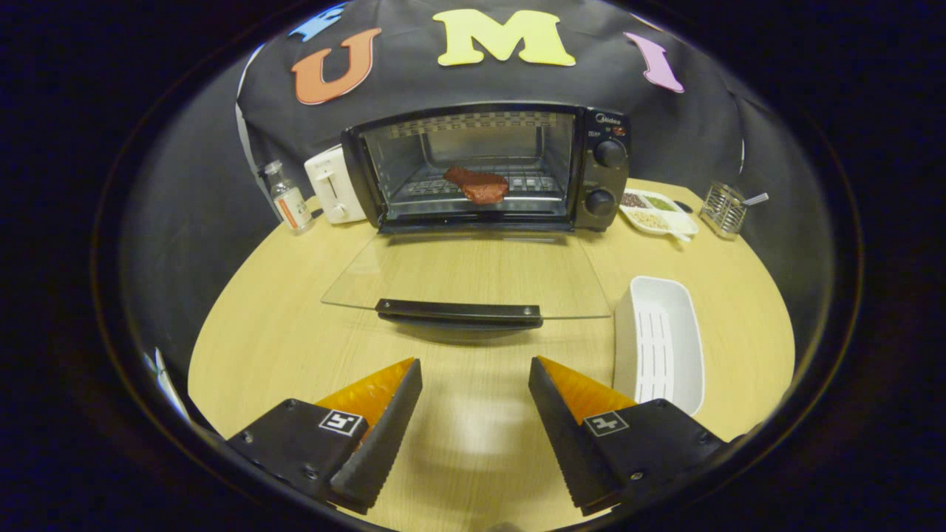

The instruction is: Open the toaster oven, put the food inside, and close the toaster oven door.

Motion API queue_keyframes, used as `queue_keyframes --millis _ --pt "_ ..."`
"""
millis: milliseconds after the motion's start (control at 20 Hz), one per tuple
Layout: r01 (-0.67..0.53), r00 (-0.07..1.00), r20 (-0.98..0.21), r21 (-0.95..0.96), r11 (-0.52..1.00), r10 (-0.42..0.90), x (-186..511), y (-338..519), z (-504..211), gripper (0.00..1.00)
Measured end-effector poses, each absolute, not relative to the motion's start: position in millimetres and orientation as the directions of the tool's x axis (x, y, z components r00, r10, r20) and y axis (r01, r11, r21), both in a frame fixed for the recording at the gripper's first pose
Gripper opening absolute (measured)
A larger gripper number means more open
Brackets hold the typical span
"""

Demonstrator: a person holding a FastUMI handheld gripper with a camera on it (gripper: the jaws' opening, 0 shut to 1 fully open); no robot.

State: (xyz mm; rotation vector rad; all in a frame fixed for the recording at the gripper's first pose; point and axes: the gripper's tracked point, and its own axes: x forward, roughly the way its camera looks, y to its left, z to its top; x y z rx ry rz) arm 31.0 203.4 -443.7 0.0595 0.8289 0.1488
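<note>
Gripper [475, 384]: fingers spread apart, empty, above the table [295, 332].
Door handle [460, 313]: just ahead of the fingers; likely rigid, the best place to lift.
Door [473, 270]: glass, folded down flat; probably fragile and light.
Food [478, 185]: on the rack inside the toaster oven [602, 170].
Tray [660, 343]: empty, beside the right finger.
Obscured: door hinges hard to make out.

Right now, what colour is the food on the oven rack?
Reddish-brown; the food shows best in the gripper view.
</note>
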Motion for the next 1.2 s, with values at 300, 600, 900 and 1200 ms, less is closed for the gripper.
queue_keyframes --millis 300,600,900,1200 --pt "-0.099 0.646 -0.749 0.11 0.989 0.148 46.6 204.3 -463.6 0.94" --pt "-0.119 0.634 -0.759 0.096 0.988 0.15 60.6 207.8 -470.6 0.94" --pt "-0.12 0.622 -0.765 0.119 0.986 0.169 62.9 208.7 -461.8 0.94" --pt "-0.115 0.631 -0.75 0.163 0.98 0.199 66.2 209.9 -430.8 0.94"
